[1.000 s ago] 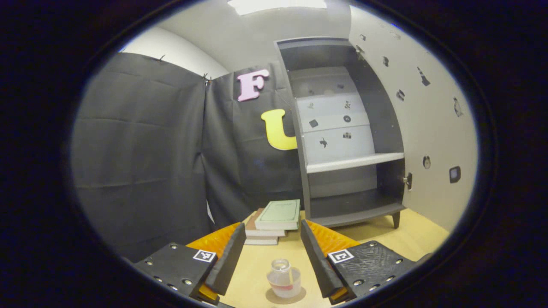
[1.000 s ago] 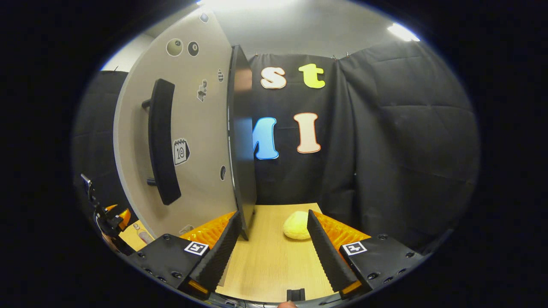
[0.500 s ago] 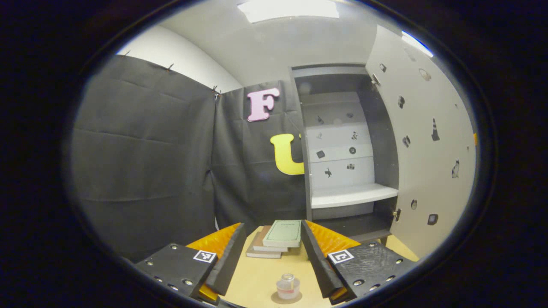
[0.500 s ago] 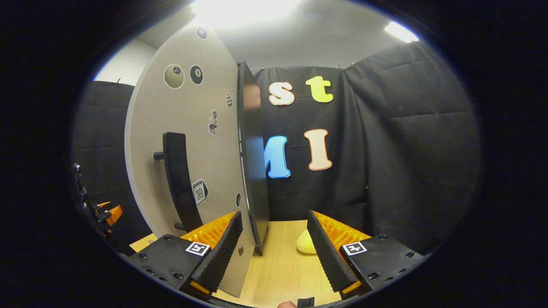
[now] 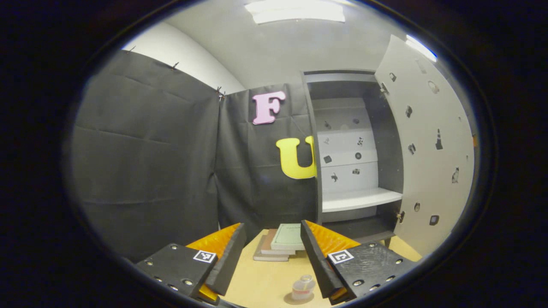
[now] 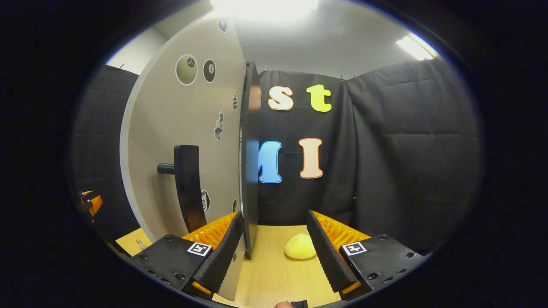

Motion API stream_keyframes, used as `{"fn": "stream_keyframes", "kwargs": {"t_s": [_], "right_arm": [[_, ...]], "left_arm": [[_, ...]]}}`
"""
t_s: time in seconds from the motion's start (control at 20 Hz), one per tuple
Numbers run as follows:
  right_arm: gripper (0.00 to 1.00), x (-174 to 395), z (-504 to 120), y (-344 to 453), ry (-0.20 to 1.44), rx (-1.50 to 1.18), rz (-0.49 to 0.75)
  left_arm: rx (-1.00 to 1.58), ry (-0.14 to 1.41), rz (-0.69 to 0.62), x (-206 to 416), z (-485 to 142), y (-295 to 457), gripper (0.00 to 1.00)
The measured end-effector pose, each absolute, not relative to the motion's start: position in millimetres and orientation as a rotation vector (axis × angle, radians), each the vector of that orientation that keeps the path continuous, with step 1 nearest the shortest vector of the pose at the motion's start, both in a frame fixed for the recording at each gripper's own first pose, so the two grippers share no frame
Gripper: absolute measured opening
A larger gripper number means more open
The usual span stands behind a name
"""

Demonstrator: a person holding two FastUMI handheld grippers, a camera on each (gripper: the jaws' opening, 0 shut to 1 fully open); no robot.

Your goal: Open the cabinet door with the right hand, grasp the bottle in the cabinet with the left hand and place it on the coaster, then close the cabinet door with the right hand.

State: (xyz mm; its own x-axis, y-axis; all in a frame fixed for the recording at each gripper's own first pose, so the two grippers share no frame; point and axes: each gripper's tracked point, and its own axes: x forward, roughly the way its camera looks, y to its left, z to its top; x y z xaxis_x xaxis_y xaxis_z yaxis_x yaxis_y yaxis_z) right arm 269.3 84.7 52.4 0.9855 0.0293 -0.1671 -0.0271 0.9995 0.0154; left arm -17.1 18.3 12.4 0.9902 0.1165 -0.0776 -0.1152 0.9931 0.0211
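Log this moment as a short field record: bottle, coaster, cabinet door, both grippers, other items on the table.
bottle: upright on the coaster, between the left gripper's fingers, untouched
coaster: round, under the bottle
cabinet door: wide open, handle facing the right gripper
left gripper: open, empty
right gripper: open, empty, near the door's edge
books: stacked beside the cabinet
yellow lump: on the table

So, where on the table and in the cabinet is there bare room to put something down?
The white shelf inside the cabinet is bare. On the table, bare wood lies between the stack of books and the bottle on its coaster. More lies before the yellow lump, right of the open door. It is crowded at the books.
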Motion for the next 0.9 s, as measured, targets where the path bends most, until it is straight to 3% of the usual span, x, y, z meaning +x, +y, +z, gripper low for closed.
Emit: {"fn": "stream_keyframes", "kwargs": {"t_s": [0.3, 0.65, 0.7, 0.75, 0.9], "right_arm": [[0.9, 265, 52, 93, 0.185, 0.014, -0.02], [0.9, 260, 55, 129, 0.191, 0.004, 0.031], [0.95, 261, 56, 133, 0.189, 0.001, 0.035], [0.9, 261, 57, 136, 0.189, -0.002, 0.041], [0.9, 256, 57, 153, 0.191, -0.005, 0.058]], "left_arm": [[-0.025, 0.071, 0.102, -1, 4, 43, 0.77], [-0.051, 0.072, 0.075, 7, 0, 57, 0.77], [-0.046, 0.071, 0.074, 9, 1, 60, 0.77], [-0.043, 0.069, 0.073, 12, 0, 63, 0.77], [-0.045, 0.067, 0.058, 15, 0, 65, 0.77]]}}
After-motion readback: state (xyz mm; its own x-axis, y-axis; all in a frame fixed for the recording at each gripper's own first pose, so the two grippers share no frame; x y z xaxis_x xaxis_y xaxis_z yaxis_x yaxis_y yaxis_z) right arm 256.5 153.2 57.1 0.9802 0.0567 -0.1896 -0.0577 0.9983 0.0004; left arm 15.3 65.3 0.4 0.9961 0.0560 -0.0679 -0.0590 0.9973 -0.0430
